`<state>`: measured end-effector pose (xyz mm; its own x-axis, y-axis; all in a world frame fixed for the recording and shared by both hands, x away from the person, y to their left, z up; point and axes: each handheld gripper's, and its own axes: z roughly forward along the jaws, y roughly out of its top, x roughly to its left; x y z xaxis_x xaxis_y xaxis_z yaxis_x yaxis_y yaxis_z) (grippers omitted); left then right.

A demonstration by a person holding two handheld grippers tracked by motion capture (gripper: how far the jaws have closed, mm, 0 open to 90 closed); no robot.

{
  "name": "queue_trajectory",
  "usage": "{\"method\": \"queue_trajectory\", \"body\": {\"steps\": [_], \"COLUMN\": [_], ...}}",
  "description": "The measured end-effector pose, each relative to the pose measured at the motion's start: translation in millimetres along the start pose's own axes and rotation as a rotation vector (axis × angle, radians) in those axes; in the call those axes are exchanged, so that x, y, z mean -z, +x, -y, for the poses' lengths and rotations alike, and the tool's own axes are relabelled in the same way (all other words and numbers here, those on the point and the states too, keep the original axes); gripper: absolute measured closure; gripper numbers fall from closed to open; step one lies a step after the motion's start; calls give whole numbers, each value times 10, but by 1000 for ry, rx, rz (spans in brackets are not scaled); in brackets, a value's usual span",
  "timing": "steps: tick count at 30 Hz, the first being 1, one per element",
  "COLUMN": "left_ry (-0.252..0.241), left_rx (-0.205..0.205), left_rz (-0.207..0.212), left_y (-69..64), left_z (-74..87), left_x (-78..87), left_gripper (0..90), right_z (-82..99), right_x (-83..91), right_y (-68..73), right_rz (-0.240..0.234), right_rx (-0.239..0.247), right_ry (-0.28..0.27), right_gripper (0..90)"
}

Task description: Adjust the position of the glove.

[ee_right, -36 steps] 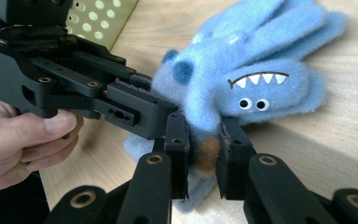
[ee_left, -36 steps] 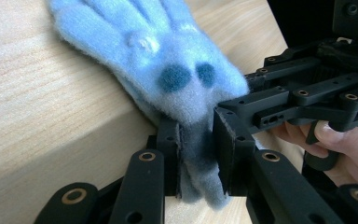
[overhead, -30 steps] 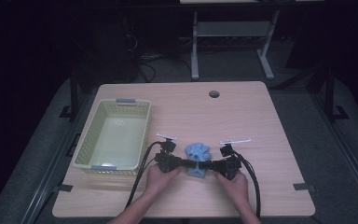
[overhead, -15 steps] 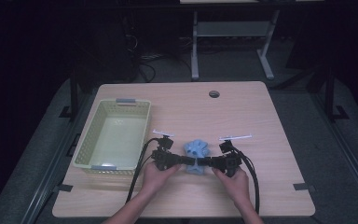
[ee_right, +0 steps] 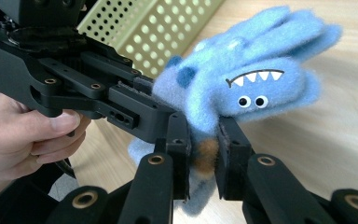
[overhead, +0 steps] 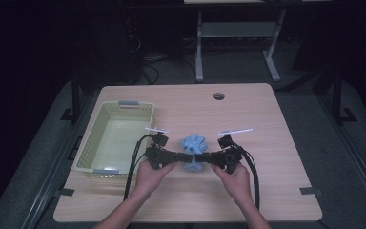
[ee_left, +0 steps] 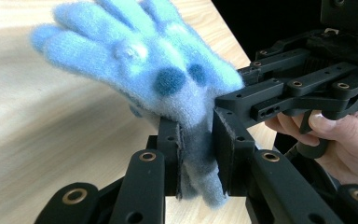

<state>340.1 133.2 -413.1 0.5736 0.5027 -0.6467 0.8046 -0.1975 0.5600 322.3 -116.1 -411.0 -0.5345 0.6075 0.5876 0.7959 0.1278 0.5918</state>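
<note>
While the fuzzy blue monster glove [overhead: 193, 151] is hanging just above the bench [overhead: 276, 157], the left hand-held gripper [overhead: 175, 156] and right hand-held gripper [overhead: 210, 158] are each clamping its cuff end from opposite sides, fingers pointing away; the empty yellow-green basket [overhead: 138, 112] is sitting to its left, nearer the left hand.

High view: plush toy [overhead: 193, 151] too small to read, its ends covered by both grippers. Left gripper [ee_left: 196, 154] view: toy's lower part is squeezed out of sight between the pads. Right gripper [ee_right: 204, 154] view: basket [ee_right: 168, 32] cut off at top edge.
</note>
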Motion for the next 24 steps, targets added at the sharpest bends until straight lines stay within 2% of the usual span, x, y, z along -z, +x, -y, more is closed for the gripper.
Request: {"method": "queue_trajectory", "body": {"steps": [8, 12, 24], "left_ry": [-19, -39, -64], "left_rx": [-6, 0, -6], "left_rz": [-5, 12, -8], "left_y": [0, 29, 51], "left_z": [-67, -85, -145], "left_x": [185, 275, 539], "left_gripper": [733, 734, 734], "right_z": [-150, -228, -415], "right_x": [-47, -65, -177], "right_y": [127, 195, 355], "right_rz": [-9, -14, -37], "right_rx": [36, 51, 81], "right_ry": [-3, -9, -8], "right_gripper": [779, 779, 779]}}
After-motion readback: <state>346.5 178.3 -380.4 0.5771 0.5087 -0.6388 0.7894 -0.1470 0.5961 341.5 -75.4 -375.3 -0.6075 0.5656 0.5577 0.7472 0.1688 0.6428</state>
